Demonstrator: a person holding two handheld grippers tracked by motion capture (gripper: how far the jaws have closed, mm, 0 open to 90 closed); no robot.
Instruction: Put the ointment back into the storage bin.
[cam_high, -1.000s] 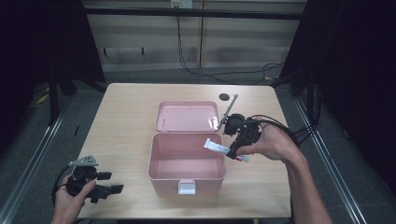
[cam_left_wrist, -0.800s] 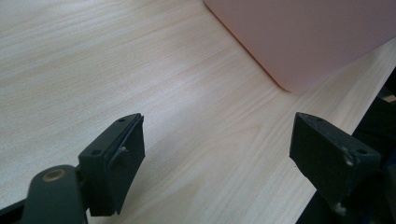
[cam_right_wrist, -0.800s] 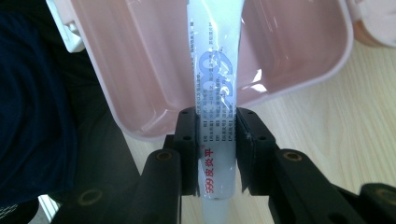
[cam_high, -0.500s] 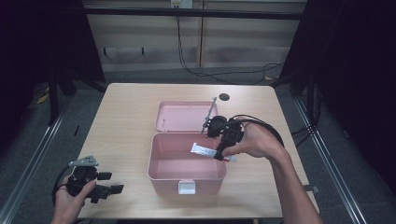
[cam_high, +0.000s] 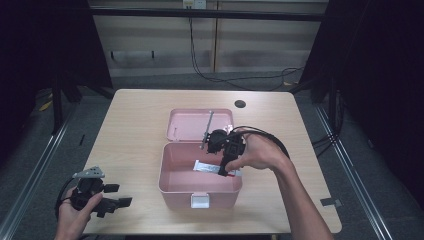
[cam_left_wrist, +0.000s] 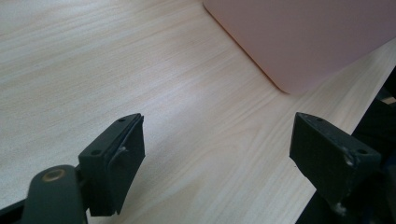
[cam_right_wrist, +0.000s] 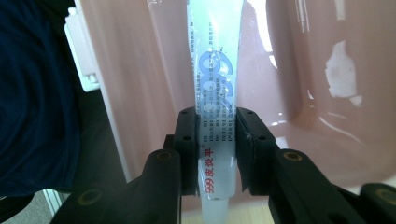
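A pink box (cam_high: 172, 186) stands open in the middle of the table, its lid (cam_high: 190, 122) lying back behind it. My right gripper (cam_high: 223, 170) hangs over the box's right half, shut on a white tube (cam_high: 207, 167) with blue and red print. The tube lies across the opening and points left. In the right gripper view the tube (cam_right_wrist: 217, 79) runs up from between the pads of my right gripper (cam_right_wrist: 217, 121), with the box's glossy pink inside (cam_right_wrist: 303, 93) behind it. My left gripper (cam_high: 120, 195) rests at the table's front left, open and empty. In its own view my left gripper (cam_left_wrist: 217, 126) frames bare wood, the box's corner (cam_left_wrist: 308, 37) beyond.
A white latch (cam_high: 201, 201) sits on the box's front wall. A dark round hole (cam_high: 240, 104) marks the wooden table (cam_high: 130, 130) behind the lid. The table's front edge runs close under the left hand. Cables trail off the right gripper.
My right gripper has carried the tube leftward and slightly down, from beside the box's right rim to over its inside. The left gripper has stayed put.
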